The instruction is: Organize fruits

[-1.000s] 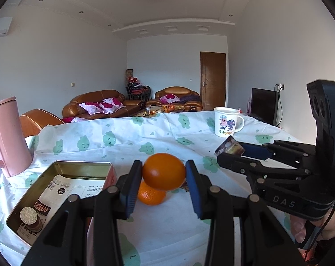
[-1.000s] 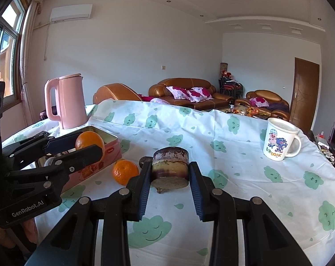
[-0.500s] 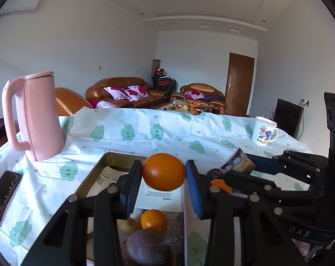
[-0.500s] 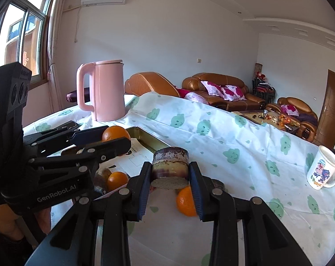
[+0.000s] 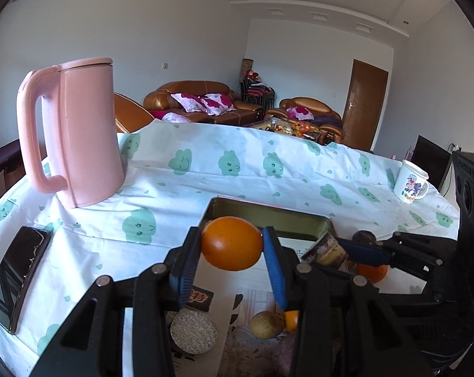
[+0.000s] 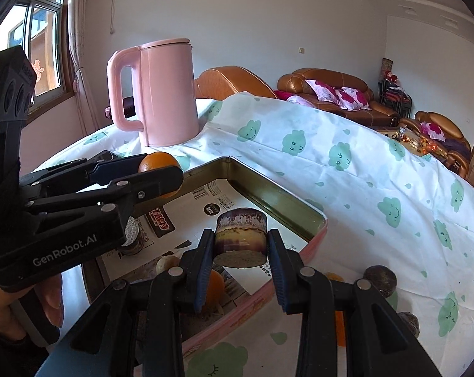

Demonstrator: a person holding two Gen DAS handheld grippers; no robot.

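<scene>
Over the tin [image 6: 277, 202], the left gripper [image 5: 232, 253] clamped an orange [image 5: 231, 242] and the right gripper [image 6: 240, 245] a cane piece [image 6: 240, 235]; lowering before release seemed wise.

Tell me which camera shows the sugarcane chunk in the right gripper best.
The right wrist view: the sugarcane chunk sits centred between the right gripper's jaws, purple rind and pale cut end clear. The left wrist view shows it only side-on, partly hidden.

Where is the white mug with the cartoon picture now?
In the left wrist view, the white mug stands far right on the cloud-print tablecloth, beyond the metal tin.
</scene>
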